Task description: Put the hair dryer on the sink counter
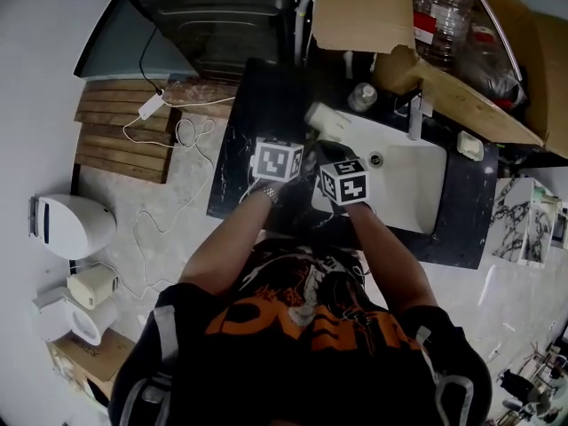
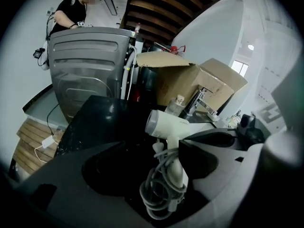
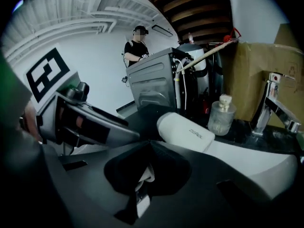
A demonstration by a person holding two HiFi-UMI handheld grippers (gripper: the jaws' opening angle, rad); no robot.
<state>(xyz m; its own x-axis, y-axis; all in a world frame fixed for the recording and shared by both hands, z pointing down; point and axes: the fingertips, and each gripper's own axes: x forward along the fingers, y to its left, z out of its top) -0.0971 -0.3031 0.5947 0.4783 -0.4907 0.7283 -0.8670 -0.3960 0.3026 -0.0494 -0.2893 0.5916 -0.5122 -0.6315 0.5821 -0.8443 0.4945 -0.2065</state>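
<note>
Holding the hair dryer [image 3: 187, 132] by its handle, the right gripper [image 3: 149, 144] is clamped shut over the dark surface [image 1: 240, 176], left of the basin [image 1: 417, 180]. The left gripper [image 2: 152, 144] is open, with the handle between its jaws.

I wear black short-sleeved shirt [image 1: 293, 380], orange print on front. My left hand-held gripper [image 2: 152, 144], right hand-held gripper [image 3: 149, 146]: dark grey bodies, white cube [image 1: 278, 160] on each, black square markers.
</note>
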